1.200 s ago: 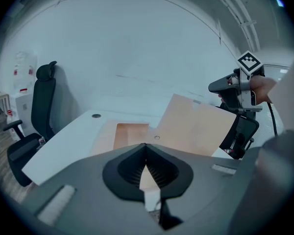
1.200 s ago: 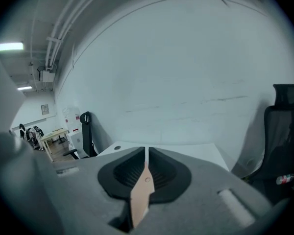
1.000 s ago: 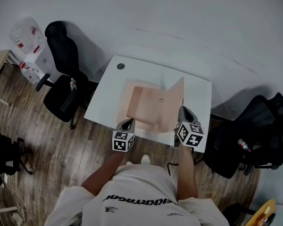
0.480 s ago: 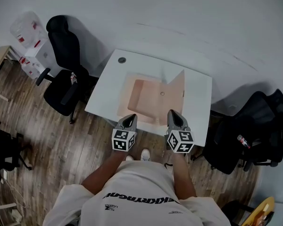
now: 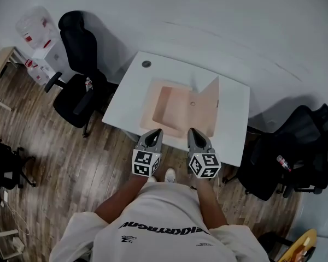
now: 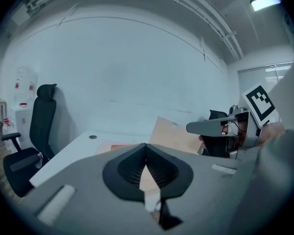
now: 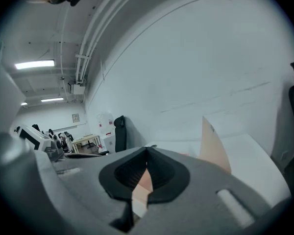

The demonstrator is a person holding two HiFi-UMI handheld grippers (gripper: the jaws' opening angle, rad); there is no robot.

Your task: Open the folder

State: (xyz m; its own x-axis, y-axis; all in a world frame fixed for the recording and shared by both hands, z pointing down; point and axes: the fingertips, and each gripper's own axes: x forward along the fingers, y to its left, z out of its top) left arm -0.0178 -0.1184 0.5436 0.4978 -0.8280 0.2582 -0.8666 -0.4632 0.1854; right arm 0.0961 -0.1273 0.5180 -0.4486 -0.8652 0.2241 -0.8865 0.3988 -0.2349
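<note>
The left gripper (image 5: 154, 132) and right gripper (image 5: 192, 131) hide parts of the folder's (image 5: 180, 108) near edge; the far-left dark disc (image 5: 146, 64) is too small to identify.

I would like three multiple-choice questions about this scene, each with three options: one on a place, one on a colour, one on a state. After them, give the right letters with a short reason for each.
1. Where on the table is the small dark disc?
A. at the far left corner
B. in the middle
C. at the near right corner

2. What colour is the folder?
A. blue
B. pale orange
C. green

3. How is the cover?
A. flat and shut
B. raised, standing at the right side
C. lying on the floor

Answers:
1 A: the disc sits by the far left corner, apart from the folder.
2 B: both leaves show pale orange.
3 B: the cover stands up along the right side and the inside is showing.
</note>
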